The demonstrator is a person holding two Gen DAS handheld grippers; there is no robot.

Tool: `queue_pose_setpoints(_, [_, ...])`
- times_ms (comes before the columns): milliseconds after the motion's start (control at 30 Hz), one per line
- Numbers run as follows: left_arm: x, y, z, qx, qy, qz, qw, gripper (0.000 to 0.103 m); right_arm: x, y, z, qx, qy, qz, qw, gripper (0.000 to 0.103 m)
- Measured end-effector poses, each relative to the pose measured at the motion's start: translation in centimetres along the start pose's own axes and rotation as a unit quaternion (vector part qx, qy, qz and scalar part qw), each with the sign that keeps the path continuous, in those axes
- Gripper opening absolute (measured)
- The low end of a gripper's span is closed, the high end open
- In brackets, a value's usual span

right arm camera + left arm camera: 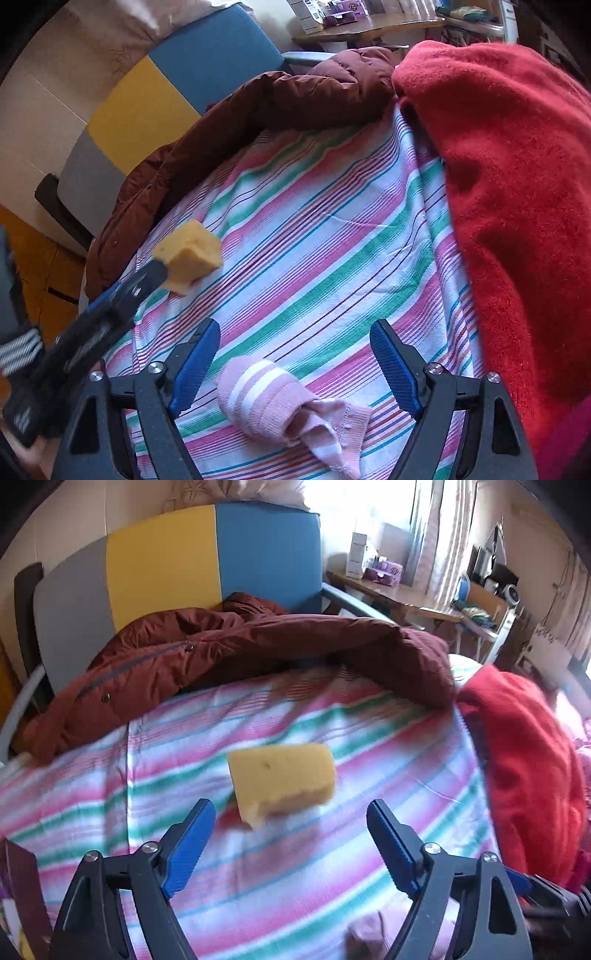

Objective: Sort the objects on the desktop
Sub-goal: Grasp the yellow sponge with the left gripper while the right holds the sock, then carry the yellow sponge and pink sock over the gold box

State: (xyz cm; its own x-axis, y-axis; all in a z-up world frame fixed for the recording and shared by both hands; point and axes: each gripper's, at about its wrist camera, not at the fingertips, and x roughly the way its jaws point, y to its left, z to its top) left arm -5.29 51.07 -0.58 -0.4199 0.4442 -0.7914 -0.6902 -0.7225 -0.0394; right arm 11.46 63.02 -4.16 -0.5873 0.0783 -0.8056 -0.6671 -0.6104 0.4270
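Observation:
A yellow sponge [282, 781] is blurred just beyond my open left gripper [291, 814], between and ahead of its blue fingertips; whether it rests on the striped sheet [332, 867] or is in the air I cannot tell. In the right wrist view the sponge [192, 254] sits at the tip of the left gripper [147, 280]. A rolled pink sock with white stripes [284, 404] lies on the sheet between the fingers of my open right gripper [293, 339], untouched. The sock's edge shows in the left wrist view [365, 934].
A dark red padded jacket [221, 650] lies along the far side of the bed. A bright red fleece blanket [509, 184] is heaped on the right. A yellow, blue and grey headboard [184, 561] stands behind. A cluttered wooden desk [399, 594] is at the back right.

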Motion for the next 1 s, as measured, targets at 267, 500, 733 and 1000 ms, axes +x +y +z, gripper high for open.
queue_pose_setpoints(267, [3.8, -0.2, 1.7, -0.004, 0.025, 0.042, 0.9988, 0.096, 0.0, -0.2, 0.0, 0.006, -0.001, 0.009, 1.000, 0.085])
queue_pose_setpoints(500, [6.8, 0.9, 1.6, -0.036, 0.058, 0.045, 0.9967, 0.091, 0.4, 0.5, -0.1, -0.014, 0.010, 0.005, 1.000, 0.086])
queue_pose_setpoints(733, [5.8, 1.3, 0.7, -0.028, 0.047, 0.012, 0.9984, 0.070, 1.6, 1.6, -0.6, -0.048, 0.041, 0.006, 0.998, 0.086])
queue_pose_setpoints(1000, [0.6, 4.2, -1.6, -0.060, 0.019, 0.017, 0.9979, 0.070, 3.5, 2.7, -1.4, -0.087, 0.088, 0.000, 0.992, 0.086])
